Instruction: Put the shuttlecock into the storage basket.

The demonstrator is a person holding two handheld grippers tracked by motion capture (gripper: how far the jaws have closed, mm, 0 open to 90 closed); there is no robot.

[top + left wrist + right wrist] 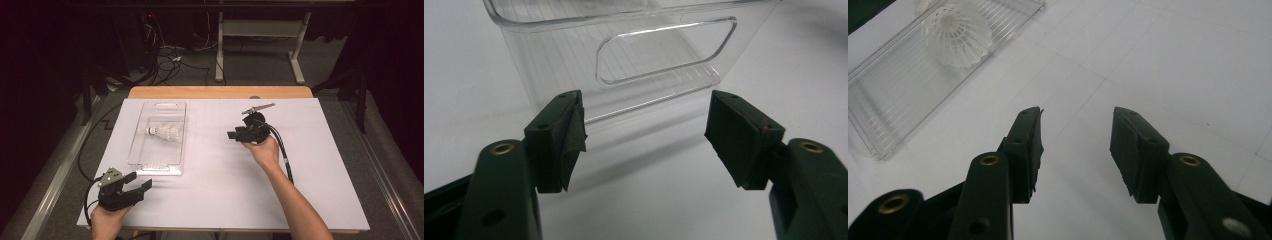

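A white shuttlecock [165,132] lies on its side in a clear plastic tray [141,150] at the left middle of the white table. In the right gripper view the shuttlecock [957,35] sits at the upper left inside the tray [888,115]. My left gripper [142,186] stands open just below the tray's near end; in its own view, the left gripper [646,132] faces the tray's end wall [549,55] with its handle slot. My right gripper [231,135] is open at mid table, pointing left toward the tray, and the right gripper [1075,150] holds nothing.
The white board [310,165] covers a wooden table whose far edge [220,92] shows beyond it. Black cables trail from both grippers. Table legs and loose cables stand on the dark floor behind.
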